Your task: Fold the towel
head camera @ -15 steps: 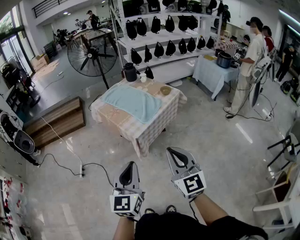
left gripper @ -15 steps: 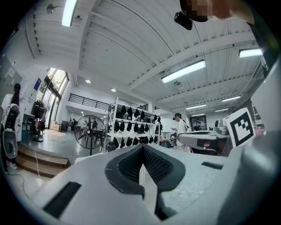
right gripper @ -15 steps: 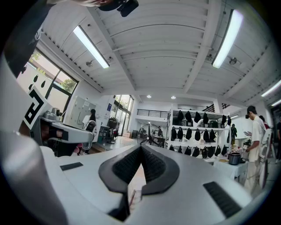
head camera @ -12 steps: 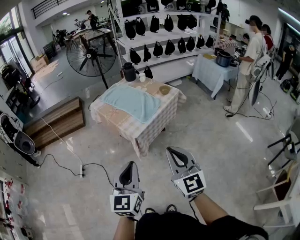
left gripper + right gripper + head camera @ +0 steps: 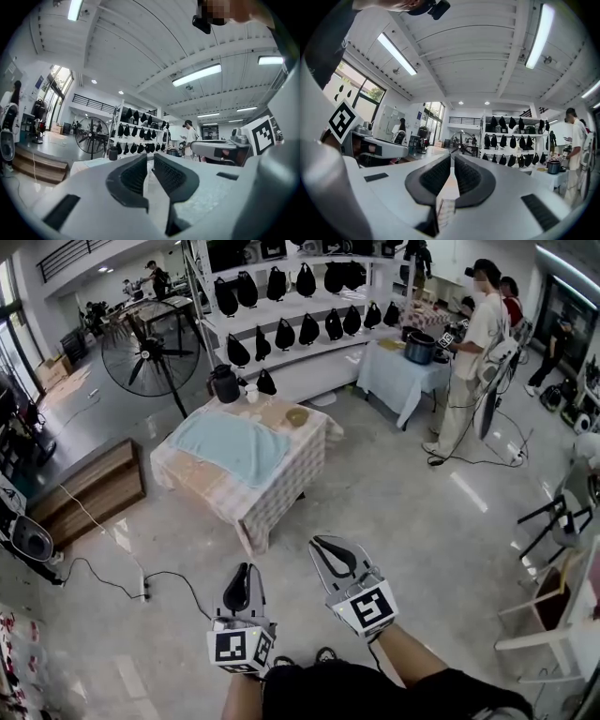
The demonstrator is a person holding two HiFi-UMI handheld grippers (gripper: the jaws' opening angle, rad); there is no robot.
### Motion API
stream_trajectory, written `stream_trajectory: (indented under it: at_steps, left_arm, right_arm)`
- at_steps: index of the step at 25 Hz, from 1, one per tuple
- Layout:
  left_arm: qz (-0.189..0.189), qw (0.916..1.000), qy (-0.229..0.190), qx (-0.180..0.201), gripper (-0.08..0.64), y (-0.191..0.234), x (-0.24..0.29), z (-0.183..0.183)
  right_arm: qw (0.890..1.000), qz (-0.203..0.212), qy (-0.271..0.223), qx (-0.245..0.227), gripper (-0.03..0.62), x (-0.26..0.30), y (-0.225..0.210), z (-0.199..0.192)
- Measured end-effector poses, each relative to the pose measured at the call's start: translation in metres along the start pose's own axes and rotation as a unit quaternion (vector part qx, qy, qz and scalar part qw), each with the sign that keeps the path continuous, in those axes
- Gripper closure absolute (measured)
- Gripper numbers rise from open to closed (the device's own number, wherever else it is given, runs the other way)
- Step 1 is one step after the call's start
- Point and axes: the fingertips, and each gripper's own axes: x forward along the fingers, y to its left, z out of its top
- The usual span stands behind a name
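A light blue towel (image 5: 230,446) lies spread flat on a table with a checked cloth (image 5: 267,493), a few steps ahead of me across the floor. Both grippers hang level in front of my body, well short of the table. My left gripper (image 5: 244,568) is shut with nothing between its jaws; in the left gripper view its fingertips (image 5: 151,157) meet. My right gripper (image 5: 323,542) is shut and empty too, its pads closed together (image 5: 452,157) in the right gripper view.
On the table's far side stand a black jug (image 5: 223,383), a white cup (image 5: 251,392) and a small bowl (image 5: 297,416). Behind are a standing fan (image 5: 141,348), shelves of black bags (image 5: 300,324) and a person (image 5: 469,362) at a second table (image 5: 398,367). A wooden platform (image 5: 89,488) lies left, chairs (image 5: 553,521) right.
The whole scene has slid left in the head view and the table looks a little nearer. Both grippers stay shut and sit slightly lower and further left in the frame.
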Motion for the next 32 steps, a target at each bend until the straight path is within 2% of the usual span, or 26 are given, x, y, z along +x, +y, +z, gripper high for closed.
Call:
stream_trajectory:
  at_steps: [2, 3, 5, 9, 17, 22, 26, 32]
  left_arm:
    - [0.004, 1.0000, 0.003, -0.006, 0.453, -0.005, 0.005, -0.007]
    - [0.005, 0.9999, 0.006, -0.011, 0.415, -0.007, 0.008, -0.012]
    - [0.007, 0.9996, 0.017, -0.021, 0.391, -0.007, 0.015, -0.021]
    - [0.015, 0.9989, 0.036, -0.025, 0.356, -0.001, 0.028, -0.034]
    - [0.013, 0.9993, 0.026, -0.023, 0.341, 0.027, 0.076, -0.031]
    - [-0.007, 0.9994, 0.021, -0.028, 0.341, 0.061, 0.141, -0.024]
    - [-0.016, 0.9990, 0.024, -0.034, 0.341, 0.096, 0.199, -0.018]
    - [-0.040, 0.9983, 0.033, -0.026, 0.341, 0.136, 0.273, -0.015]
  right_arm:
    - [1.000, 0.004, 0.004, 0.003, 0.562, -0.006, -0.008, -0.006]
    - [1.000, 0.007, 0.008, 0.003, 0.520, -0.006, -0.013, -0.011]
    - [1.000, 0.017, 0.018, 0.003, 0.433, -0.002, -0.022, -0.020]
    - [0.999, 0.036, 0.026, 0.006, 0.387, 0.013, -0.029, -0.032]
    - [0.999, 0.037, 0.024, -0.001, 0.373, 0.059, -0.058, -0.043]
    - [1.000, 0.022, 0.014, -0.013, 0.367, 0.116, -0.090, -0.041]
    - [0.999, 0.015, 0.023, -0.030, 0.364, 0.170, -0.119, -0.044]
    - [0.999, 0.003, 0.044, -0.024, 0.354, 0.243, -0.160, -0.058]
